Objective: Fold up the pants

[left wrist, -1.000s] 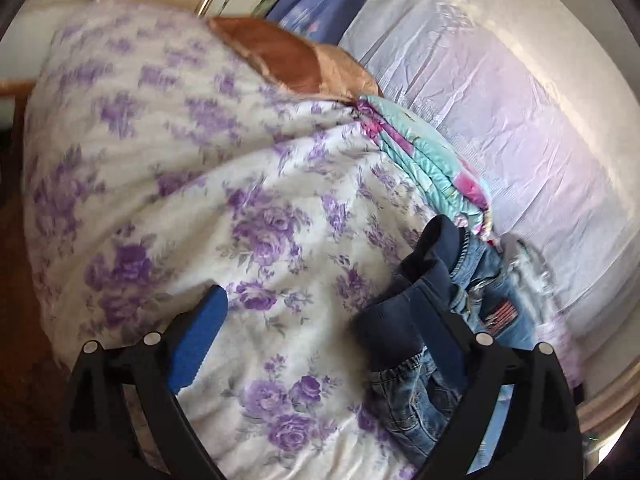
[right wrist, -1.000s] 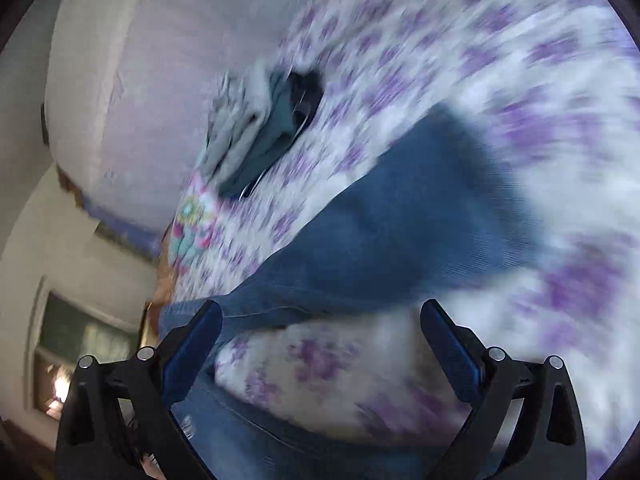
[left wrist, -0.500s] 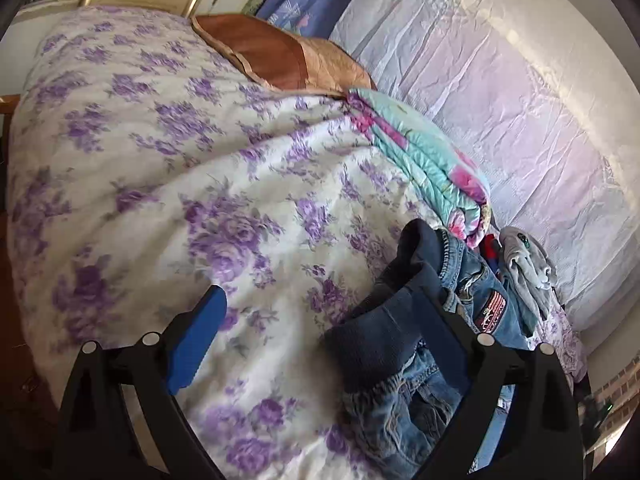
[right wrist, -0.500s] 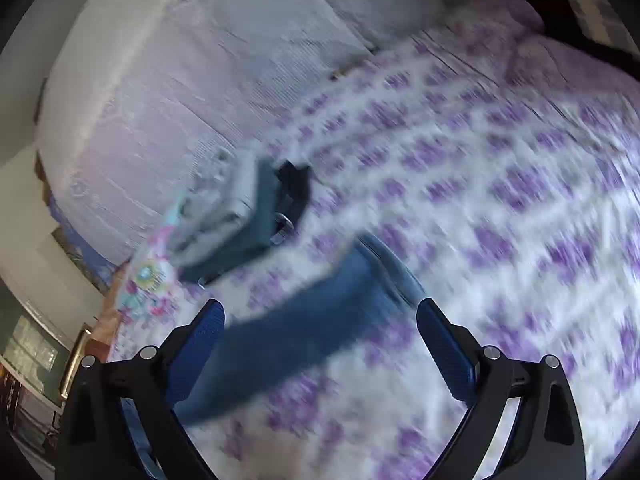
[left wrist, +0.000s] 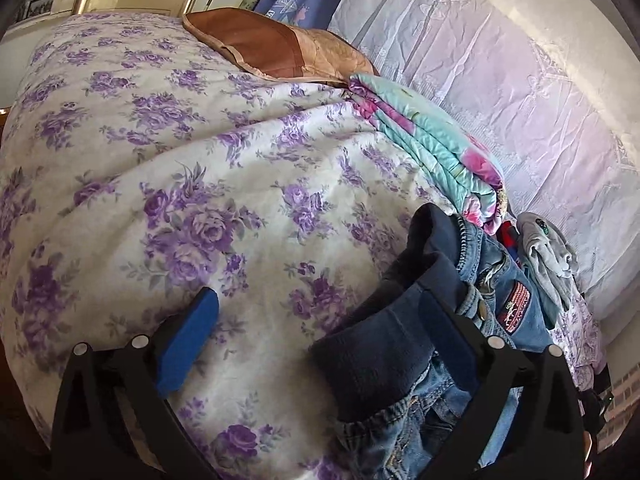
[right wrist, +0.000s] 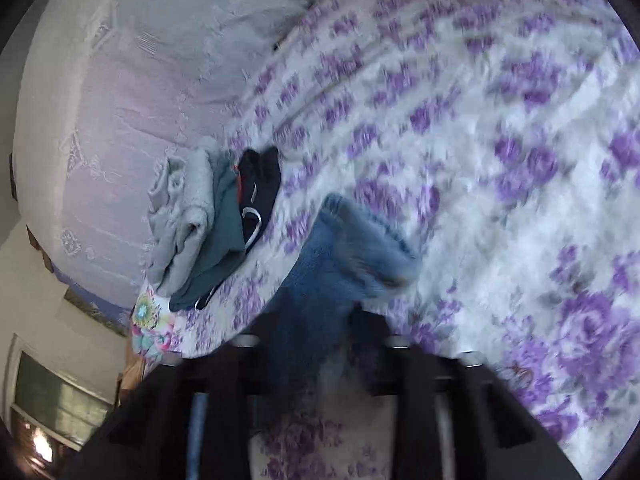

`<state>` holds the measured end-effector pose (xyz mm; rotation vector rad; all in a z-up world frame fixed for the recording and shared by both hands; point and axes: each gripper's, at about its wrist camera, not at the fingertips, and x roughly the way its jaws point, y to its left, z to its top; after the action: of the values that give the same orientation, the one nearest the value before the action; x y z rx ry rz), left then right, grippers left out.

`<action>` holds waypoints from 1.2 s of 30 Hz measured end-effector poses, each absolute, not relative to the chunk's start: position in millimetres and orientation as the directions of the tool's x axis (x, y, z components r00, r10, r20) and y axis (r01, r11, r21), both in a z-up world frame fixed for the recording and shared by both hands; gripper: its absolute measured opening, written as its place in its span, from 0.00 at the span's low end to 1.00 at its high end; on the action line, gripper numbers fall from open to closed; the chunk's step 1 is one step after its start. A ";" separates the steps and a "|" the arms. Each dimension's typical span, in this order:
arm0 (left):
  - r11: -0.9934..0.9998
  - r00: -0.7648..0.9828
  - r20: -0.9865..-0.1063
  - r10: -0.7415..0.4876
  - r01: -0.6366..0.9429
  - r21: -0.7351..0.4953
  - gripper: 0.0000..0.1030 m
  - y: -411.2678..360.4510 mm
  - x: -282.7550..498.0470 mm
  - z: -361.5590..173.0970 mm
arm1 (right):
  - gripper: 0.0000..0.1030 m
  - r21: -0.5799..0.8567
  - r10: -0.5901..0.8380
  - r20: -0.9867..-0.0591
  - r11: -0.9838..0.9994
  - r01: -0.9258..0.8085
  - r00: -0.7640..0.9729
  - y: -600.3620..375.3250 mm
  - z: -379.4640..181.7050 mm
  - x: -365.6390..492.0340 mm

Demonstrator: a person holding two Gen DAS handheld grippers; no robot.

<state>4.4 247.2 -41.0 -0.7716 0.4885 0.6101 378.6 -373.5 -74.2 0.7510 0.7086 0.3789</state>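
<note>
The left gripper [left wrist: 316, 332] sits low over the bed [left wrist: 168, 160], its two blue-padded fingers [left wrist: 188, 338] spread wide and aimed across the purple-flowered cover toward the head of the bed. The jeans [left wrist: 404, 344] lie bunched on the cover at its right side: the dark fleece lining of the waist bulges up against the right finger, which looks to be resting on or just over the cloth, while the left finger stands clear above bare cover, so nothing is pinched between them. A flag patch and a metal button show on the denim just beyond the right finger. Further on lie a folded teal-and-pink quilt [left wrist: 436, 148], a brown pillow [left wrist: 276, 50] behind it, and a grey garment [left wrist: 548, 256] beside the pale drape along the wall. The right gripper [right wrist: 316, 344] is tilted down toward the cover from the other end, and its view is smeared with motion. Its fingers are drawn close together on a jeans leg [right wrist: 340, 264], which rises from between them and ends in a lighter, turned-up hem hanging just over the flowered cover. Past the leg, near the drape, sits a small stack of folded clothes [right wrist: 208, 220], grey on top, teal beneath, with a dark piece alongside. The two grippers are at opposite ends of the jeans, waist on the left, leg on the right.
</note>
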 end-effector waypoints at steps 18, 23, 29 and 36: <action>0.588 0.750 -0.591 0.297 -0.631 -0.506 0.95 247.1 1.1 -43.0 | 0.40 0.820 0.519 -0.316 0.570 -0.046 0.794 -480.2 -83.3 251.3; 0.597 0.719 -0.626 0.301 -0.654 -0.465 0.95 245.9 9.0 -43.0 | 0.59 0.635 0.419 -0.238 0.750 -0.186 0.876 -453.2 -19.1 227.1; 0.599 0.706 -0.641 0.301 -0.663 -0.449 0.95 245.8 10.9 -44.4 | 0.73 0.600 0.636 -0.318 0.709 -0.370 0.703 -377.2 2.7 272.5; 0.614 0.676 -0.672 0.301 -0.677 -0.406 0.95 244.2 17.3 -37.5 | 0.71 0.679 0.681 -0.500 0.692 -0.246 0.535 -348.1 -64.0 345.9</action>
<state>17.3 244.2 -37.5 -0.7009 0.5940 0.6030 345.9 -348.1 -64.0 0.5858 0.8348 0.5912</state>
